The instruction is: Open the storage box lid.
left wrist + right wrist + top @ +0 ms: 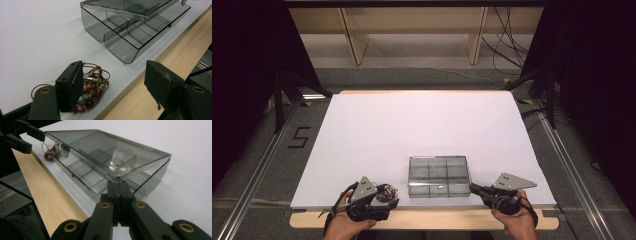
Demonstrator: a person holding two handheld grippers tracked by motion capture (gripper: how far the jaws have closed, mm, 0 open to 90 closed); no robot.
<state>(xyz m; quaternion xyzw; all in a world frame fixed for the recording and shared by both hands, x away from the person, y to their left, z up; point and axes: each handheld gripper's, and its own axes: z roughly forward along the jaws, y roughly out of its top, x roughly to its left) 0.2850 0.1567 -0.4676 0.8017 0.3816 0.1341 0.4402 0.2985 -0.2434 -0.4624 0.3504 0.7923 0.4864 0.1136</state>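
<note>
The counter (422, 125) fills the middle of the high view. A compartmented box (438, 176) sits on it at lower centre, near the front edge. Its lid (105, 147) is tilted up over the compartments, with the right gripper (119, 195) at its front right corner (jaws closed on the lid's edge). A beaded bracelet (91, 91) lies on the counter left of the box, apart from it, beside the left gripper (113, 82), whose jaws stand apart at lower left.
</note>
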